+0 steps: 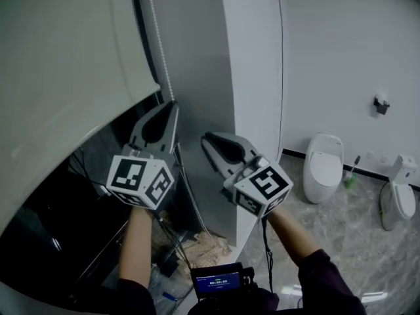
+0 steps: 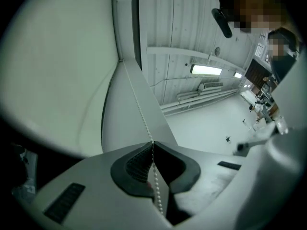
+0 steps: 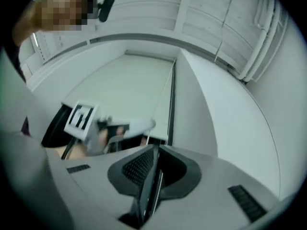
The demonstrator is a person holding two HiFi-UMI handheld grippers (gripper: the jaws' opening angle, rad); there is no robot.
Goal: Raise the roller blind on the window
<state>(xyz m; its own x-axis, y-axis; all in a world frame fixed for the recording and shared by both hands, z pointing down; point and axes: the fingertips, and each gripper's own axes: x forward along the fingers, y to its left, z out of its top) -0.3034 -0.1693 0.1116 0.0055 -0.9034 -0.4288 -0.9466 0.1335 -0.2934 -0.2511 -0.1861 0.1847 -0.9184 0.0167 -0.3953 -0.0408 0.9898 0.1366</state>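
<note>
**Head view.** The roller blind (image 1: 65, 64) covers the upper part of the window (image 1: 52, 228), and dark glass shows below its lower edge. The bead chain (image 1: 159, 51) hangs along the blind's right side, next to the wall pillar (image 1: 220, 58). The tip of the left gripper (image 1: 174, 105) meets the chain. The right gripper (image 1: 205, 138) is near it, lower and to the right.

**Left gripper view.** The fingers (image 2: 132, 164) are closed on the bead chain (image 2: 139, 110). The chain runs up from the fingertips along the blind's edge.

**Right gripper view.** The fingers (image 3: 136, 166) are pressed together. The blind (image 3: 124, 83) is ahead, with the left gripper in front of its lower edge.
</note>
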